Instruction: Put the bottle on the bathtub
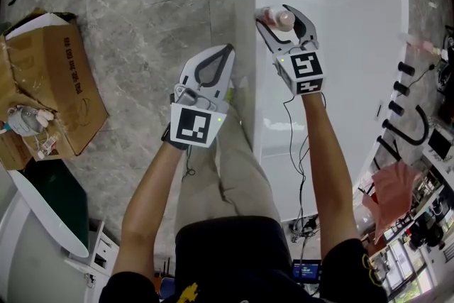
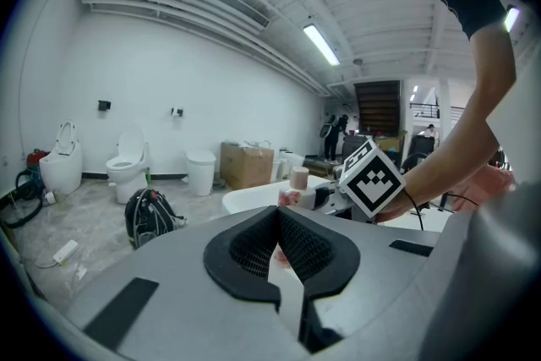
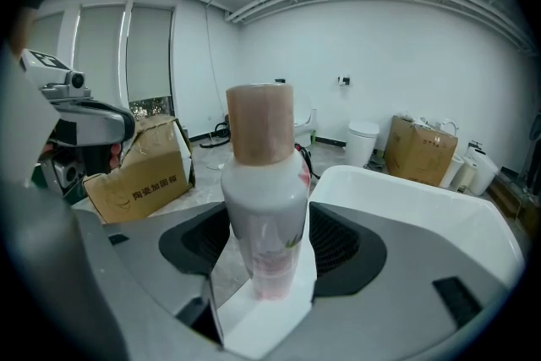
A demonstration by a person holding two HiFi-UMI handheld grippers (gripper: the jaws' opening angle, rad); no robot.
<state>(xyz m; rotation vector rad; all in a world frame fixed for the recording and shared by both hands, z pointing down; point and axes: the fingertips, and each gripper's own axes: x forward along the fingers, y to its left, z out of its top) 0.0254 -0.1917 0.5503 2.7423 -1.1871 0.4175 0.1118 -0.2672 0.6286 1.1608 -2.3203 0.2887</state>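
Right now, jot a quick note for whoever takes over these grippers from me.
Left gripper: shut, empty, over the floor beside the bathtub.
Right gripper: jaws wide on either side of the pink-capped bottle, seemingly not pressing it.
Bottle: upright on the bathtub rim.
Done: bottle looks set down.
Left: draw the right gripper back without tipping the bottle.

My head camera looks steeply down from high above onto the floor [image 1: 142, 25] and the bathtub [image 1: 355, 25]. The camera on my left tool [image 1: 225, 53] sits right behind its jaws and faces level across the room, toward my right tool [image 1: 280, 19]. My right tool's camera sits just as close and faces along the bathtub rim. All three views share the bathtub. The head and right views also share the cardboard box [image 1: 57, 74].
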